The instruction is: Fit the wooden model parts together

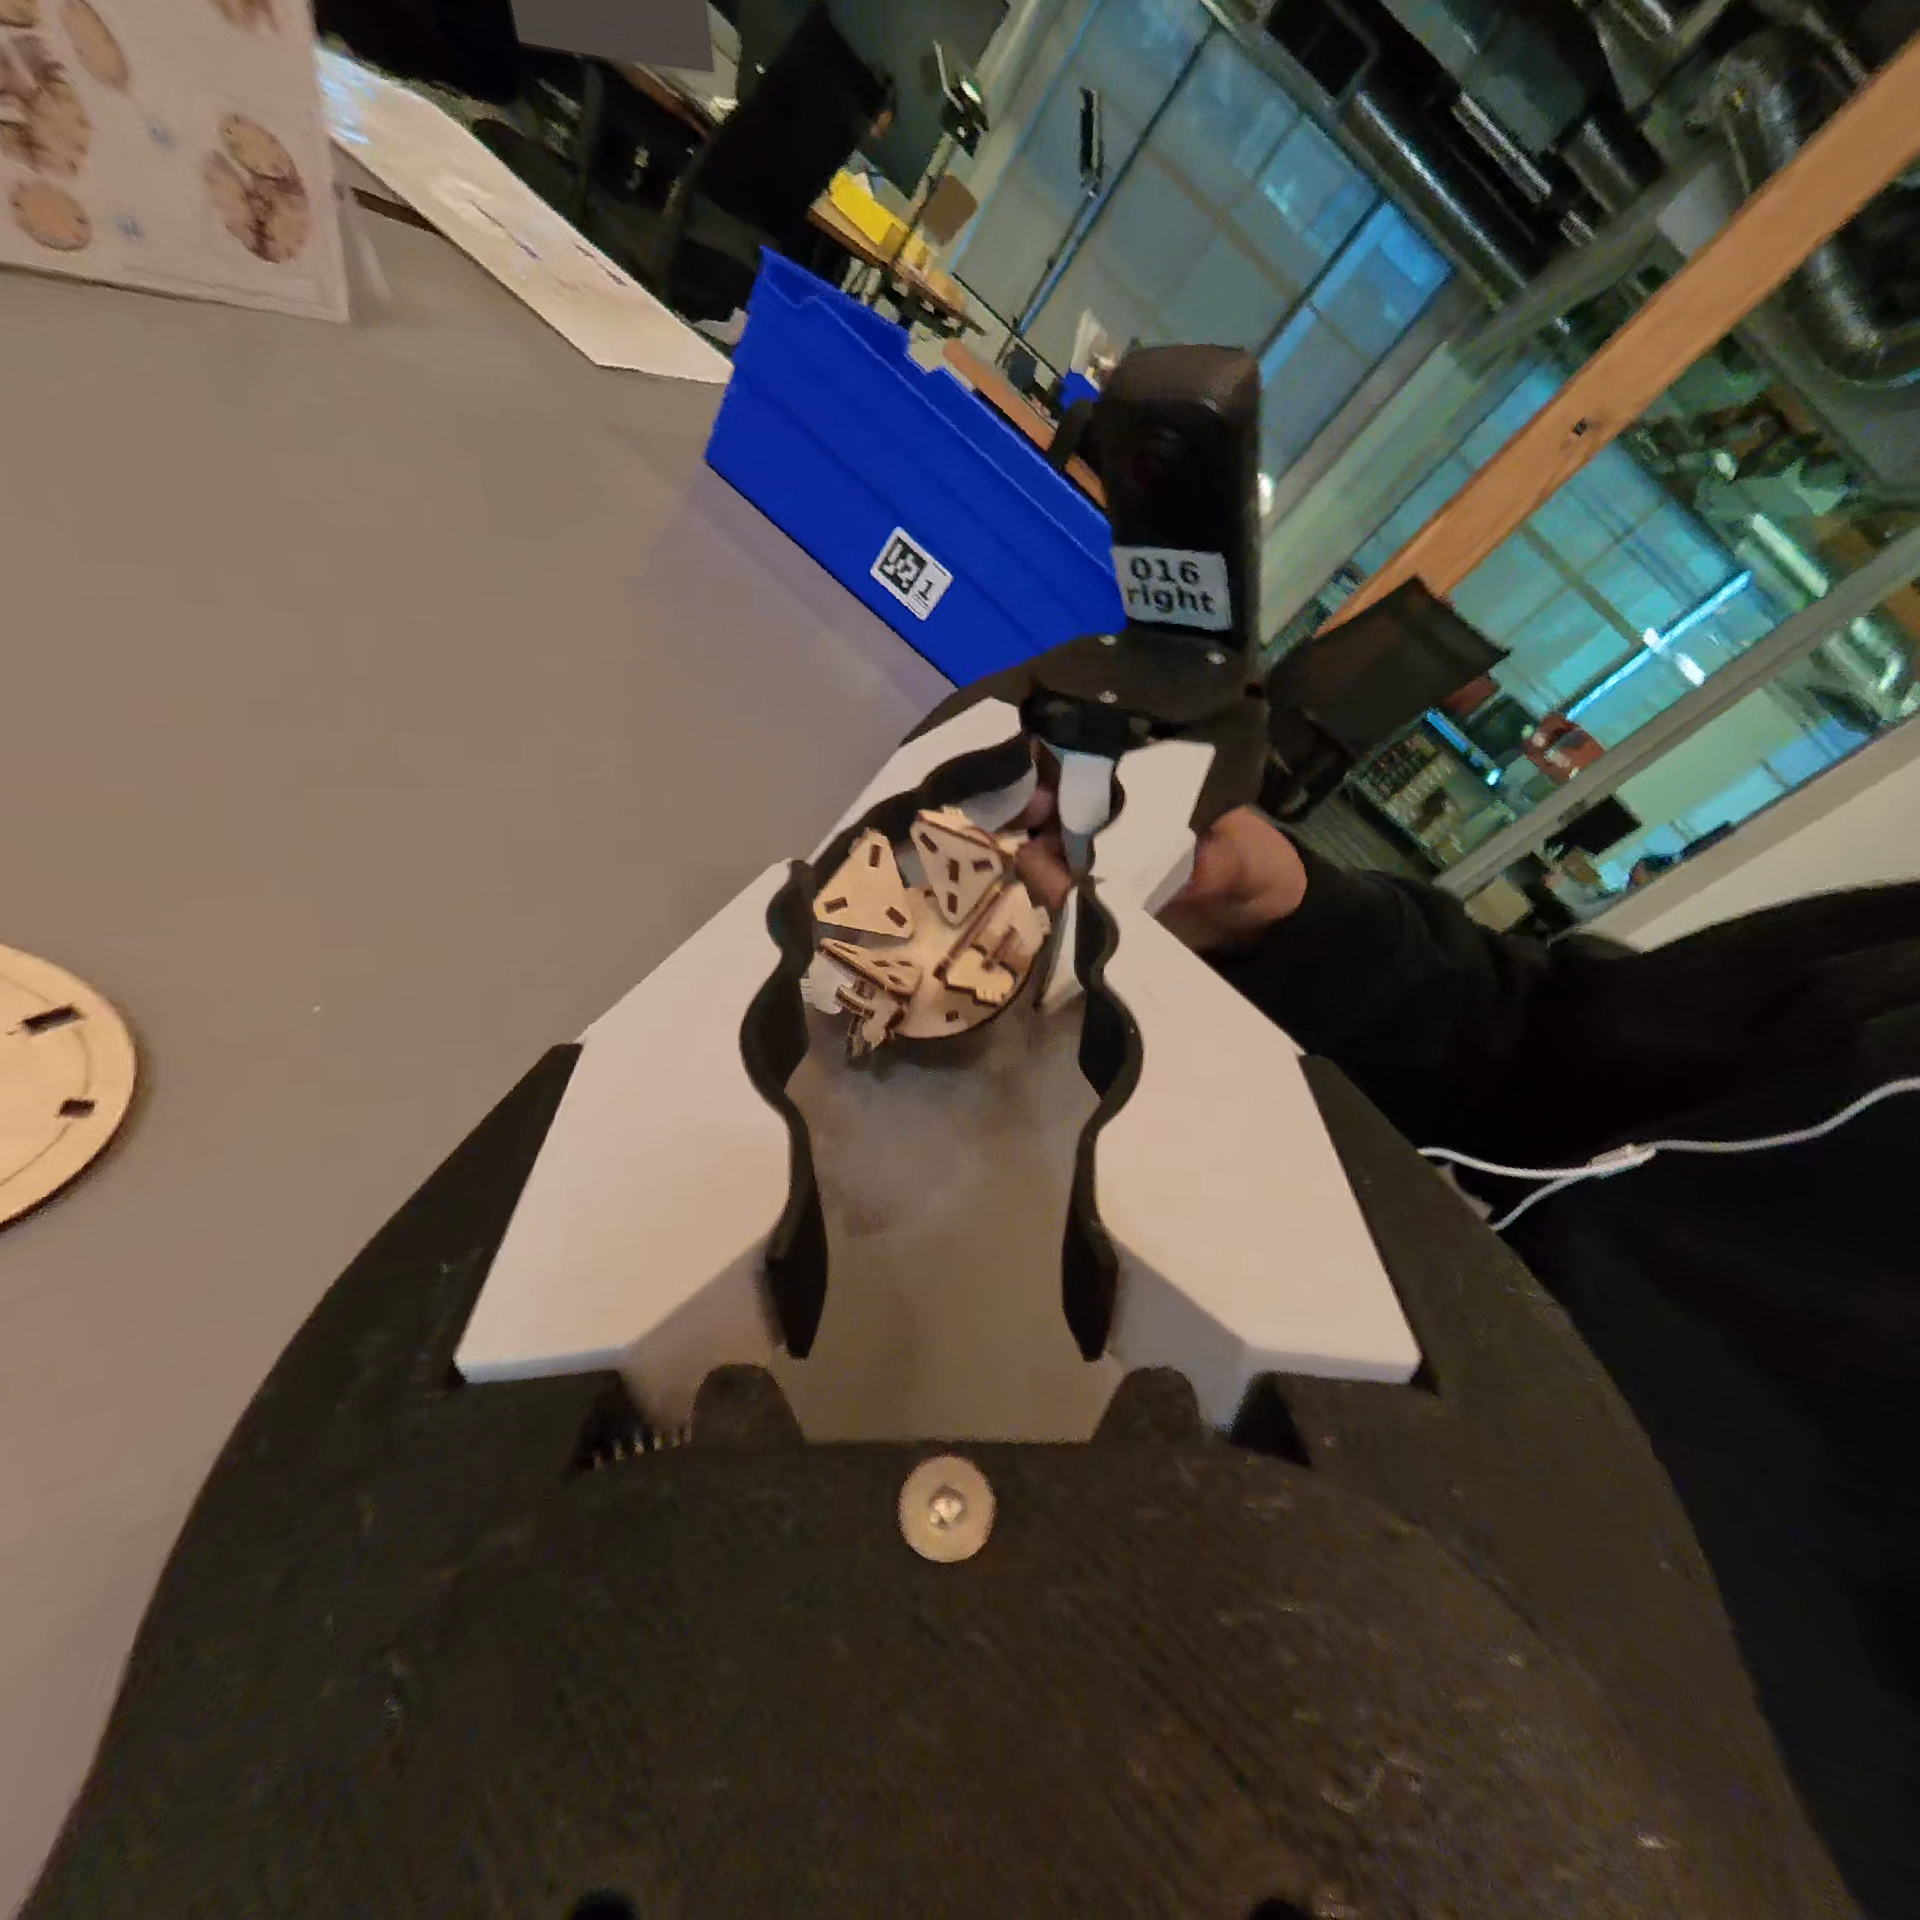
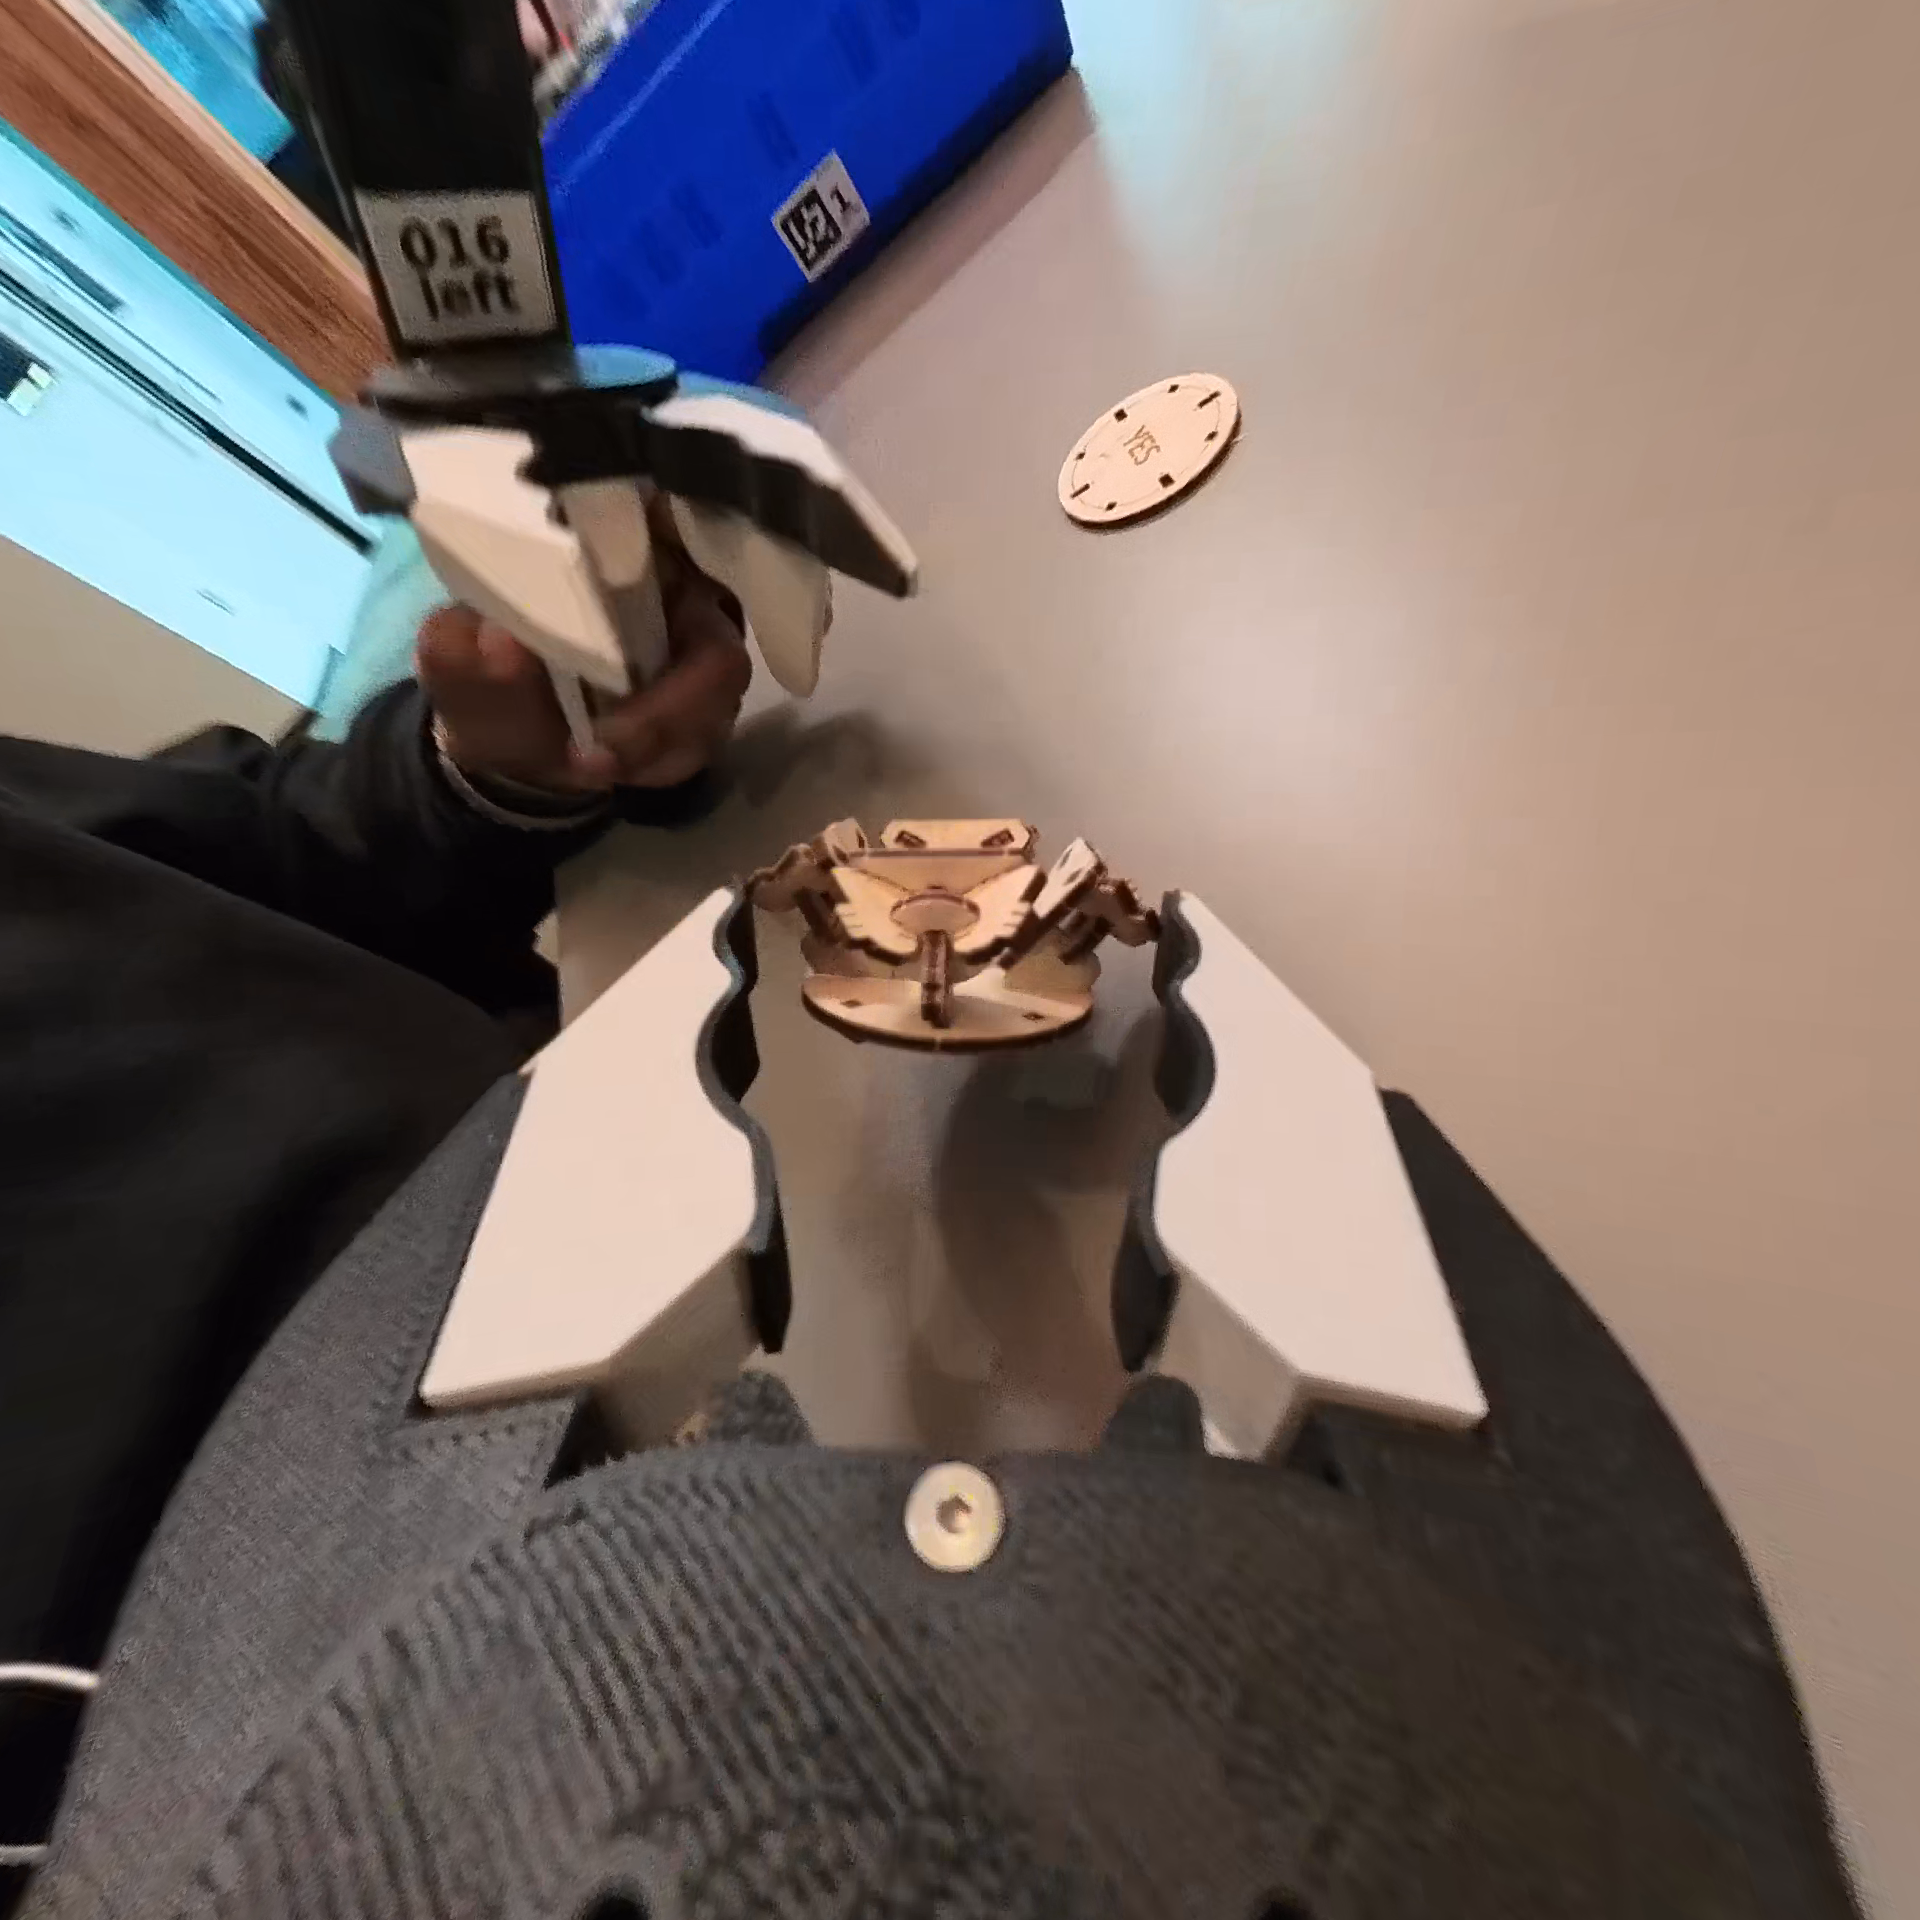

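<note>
A small wooden assembly (image 2: pixel 940 935) has a round base with several flat wooden arms standing up from it. It sits between the fingertips of my right gripper (image 2: pixel 956 925), low over the grey table (image 2: pixel 1455 831). Both pads press on its outer arms. In the left wrist view the assembly (image 1: pixel 920 935) shows from above, with the right gripper (image 1: pixel 1060 821) on its far side. My left gripper (image 1: pixel 940 894) is open and empty. It hangs above and beside the assembly, as the right wrist view (image 2: pixel 707 675) shows.
A loose wooden disc (image 2: pixel 1148 452) lies on the table; it also shows in the left wrist view (image 1: pixel 42 1081). A blue bin (image 1: pixel 904 468) stands at the table's far edge. Printed sheets (image 1: pixel 156 145) lie at the back left. A person's dark sleeve (image 1: pixel 1507 1039) is at the right. About 5 cm separates my left fingertips from my right. The left tips stand about 12 cm off the loose wooden disc (image 2: pixel 1148 452).
</note>
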`<state>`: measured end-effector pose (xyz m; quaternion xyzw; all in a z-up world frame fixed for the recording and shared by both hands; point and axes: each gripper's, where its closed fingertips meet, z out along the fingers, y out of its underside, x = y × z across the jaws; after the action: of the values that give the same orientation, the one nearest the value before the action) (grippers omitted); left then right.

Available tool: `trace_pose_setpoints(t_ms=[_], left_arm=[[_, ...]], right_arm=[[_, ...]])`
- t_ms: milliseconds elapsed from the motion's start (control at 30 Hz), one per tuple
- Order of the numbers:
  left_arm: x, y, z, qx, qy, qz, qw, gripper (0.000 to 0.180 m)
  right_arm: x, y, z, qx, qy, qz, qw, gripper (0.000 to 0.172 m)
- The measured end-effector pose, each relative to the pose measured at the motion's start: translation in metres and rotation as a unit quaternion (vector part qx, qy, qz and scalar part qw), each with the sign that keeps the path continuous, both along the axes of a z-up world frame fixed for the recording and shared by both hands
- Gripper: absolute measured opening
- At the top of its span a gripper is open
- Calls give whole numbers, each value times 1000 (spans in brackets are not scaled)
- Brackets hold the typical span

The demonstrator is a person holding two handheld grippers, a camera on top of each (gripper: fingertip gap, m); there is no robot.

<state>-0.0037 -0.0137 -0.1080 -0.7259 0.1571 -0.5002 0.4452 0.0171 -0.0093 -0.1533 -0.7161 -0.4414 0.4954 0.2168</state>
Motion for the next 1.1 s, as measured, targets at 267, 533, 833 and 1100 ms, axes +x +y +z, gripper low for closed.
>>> trace_pose_setpoints(t_ms=[267, 533, 833, 1100], left_arm=[[19, -15, 7, 169, 145, 18, 975, 66], [13, -37, 46, 354, 193, 94, 910, 35], [34, -34, 21, 383, 308, 101, 865, 15], [33, -34, 19, 366, 296, 90, 878, 5]], right_arm=[[-5, -8, 41, -109, 104, 6, 989, 76], [-4, -6, 66, -187, 172, -7, 967, 76], [-9, -15, 67, -182, 162, -3, 970, 76], [-15, -22, 66, -189, 161, 3, 969, 76]])
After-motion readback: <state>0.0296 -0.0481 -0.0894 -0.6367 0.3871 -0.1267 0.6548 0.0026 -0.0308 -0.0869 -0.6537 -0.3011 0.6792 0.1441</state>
